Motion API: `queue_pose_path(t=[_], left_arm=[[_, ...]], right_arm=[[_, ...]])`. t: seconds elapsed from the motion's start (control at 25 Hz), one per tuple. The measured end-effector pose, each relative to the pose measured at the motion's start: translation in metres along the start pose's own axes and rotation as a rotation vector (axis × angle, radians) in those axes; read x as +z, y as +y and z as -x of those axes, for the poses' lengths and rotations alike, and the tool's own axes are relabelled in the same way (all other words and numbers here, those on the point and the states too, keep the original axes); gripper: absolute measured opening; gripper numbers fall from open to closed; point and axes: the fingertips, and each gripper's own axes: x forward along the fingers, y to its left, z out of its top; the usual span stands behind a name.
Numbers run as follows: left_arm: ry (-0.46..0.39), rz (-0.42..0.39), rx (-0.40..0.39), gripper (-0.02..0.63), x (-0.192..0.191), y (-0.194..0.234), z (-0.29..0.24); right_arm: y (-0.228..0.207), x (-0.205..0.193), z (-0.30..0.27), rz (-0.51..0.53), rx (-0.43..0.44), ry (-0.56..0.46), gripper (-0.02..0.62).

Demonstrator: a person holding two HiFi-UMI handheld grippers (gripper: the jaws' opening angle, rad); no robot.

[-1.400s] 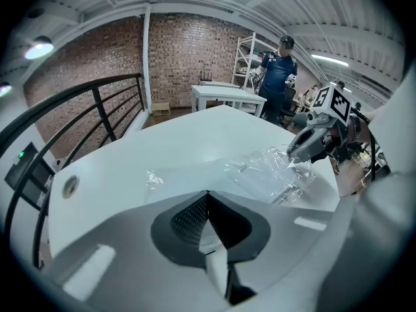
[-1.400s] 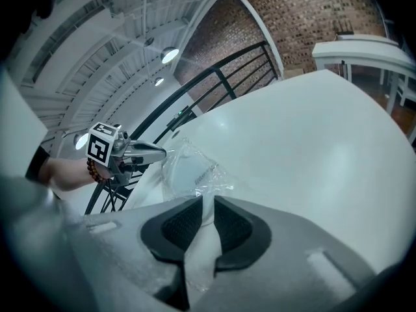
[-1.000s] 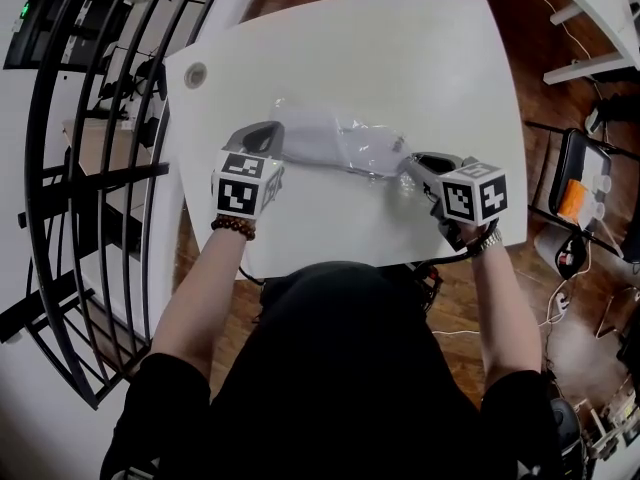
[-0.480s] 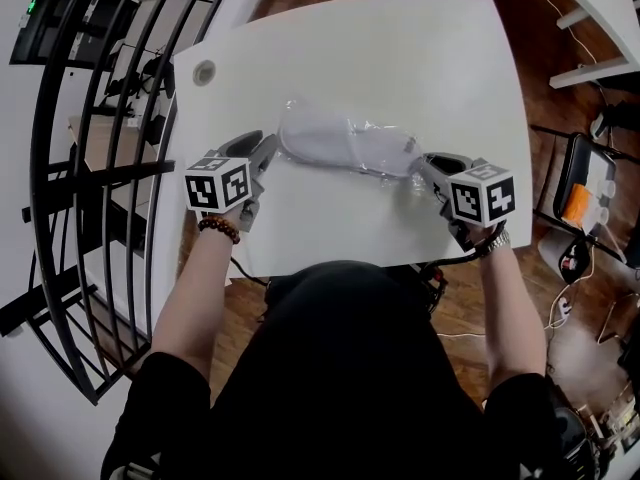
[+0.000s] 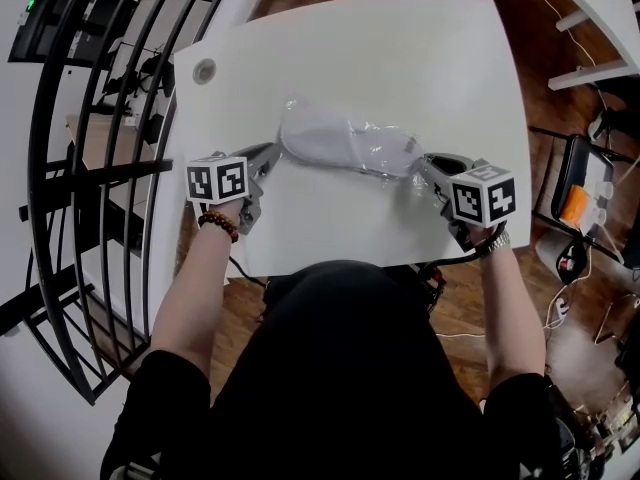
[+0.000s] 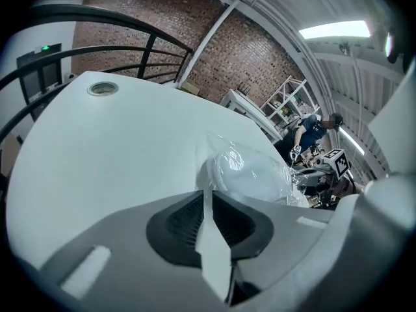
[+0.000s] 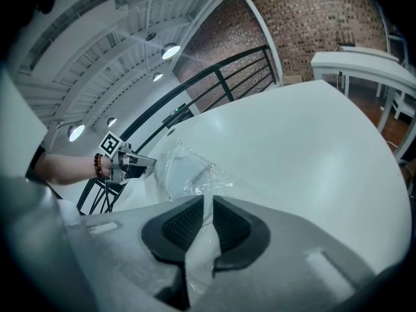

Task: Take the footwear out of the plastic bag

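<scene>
Left tool [image 6: 208, 197] — jaws a slit apart, just now closing, tips at one end of the clear plastic bag [image 5: 375, 153]; right tool [image 7: 208, 203] pinches the other end. White slipper [image 5: 318, 136] lies inside — on the worktop [image 5: 400, 58].

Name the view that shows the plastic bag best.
The head view: the whole plastic bag lies on the table, pale footwear visible inside. The left gripper view shows only its bulging near end; the right gripper view shows its crinkled end running between the jaws.
</scene>
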Motion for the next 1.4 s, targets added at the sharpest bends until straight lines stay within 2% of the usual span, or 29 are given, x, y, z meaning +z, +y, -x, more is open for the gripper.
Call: queue_pose_path(t=[0.12,0.24,1.08,1.4], left_arm=[[0.008,-0.033,0.005,0.025,0.0,-0.003,0.0],[0.008,-0.055,0.016,0.018,0.001,-0.004,0.002],[-0.032,-0.063,0.089,0.015,0.005,0.0,0.007],[-0.044,-0.053,0.098,0.015,0.004,0.004,0.01]], right_arm=[[0.001,0.0,0.0,-0.002,-0.001,-0.003,0.037],[0.003,0.001,0.0,-0.004,0.0,-0.006,0.037],[-0.036,-0.014,0.04,-0.053,-0.077,-0.055,0.029],[-0.062,-0.03,0.061,-0.123,-0.13,-0.068,0.025]])
